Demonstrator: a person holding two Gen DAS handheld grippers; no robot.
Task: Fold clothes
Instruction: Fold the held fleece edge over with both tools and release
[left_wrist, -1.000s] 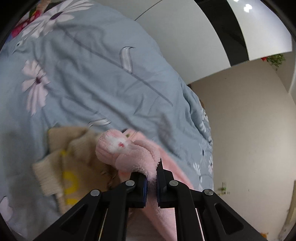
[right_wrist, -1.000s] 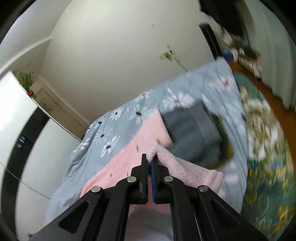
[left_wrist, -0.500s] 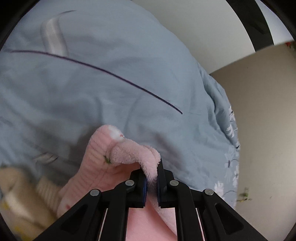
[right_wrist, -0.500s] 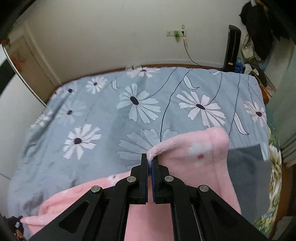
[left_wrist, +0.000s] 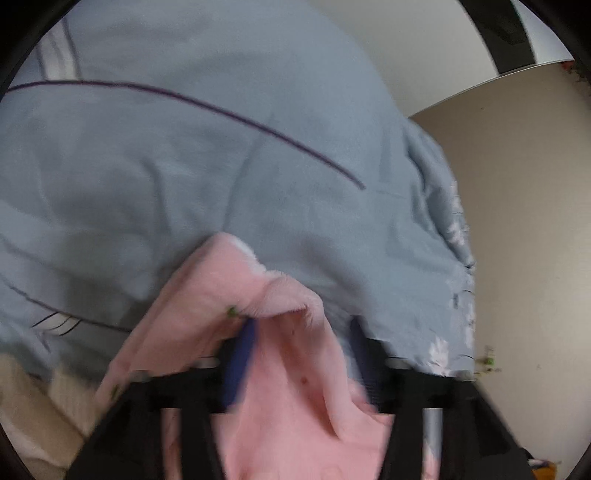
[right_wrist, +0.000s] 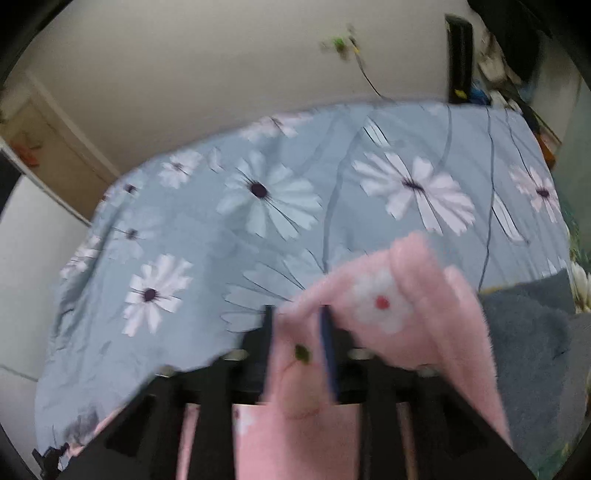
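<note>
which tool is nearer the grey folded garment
Right. The grey folded garment lies just beside the right tool, whose opening jaws have pink fleece between them. The left tool, also opening over the fleece, shows no grey garment in its view.

You are looking at a pink garment (left_wrist: 295, 369) of soft, fluffy fleece, its pile matt and fuzzy. The bedspread (left_wrist: 221, 177) under it is showing as smooth, matt woven cloth, lightly creased. Beside it a grey garment (right_wrist: 528, 332) is looking like thick, nappy cloth, and a cream knit (left_wrist: 33, 413) is lying ribbed.
</note>
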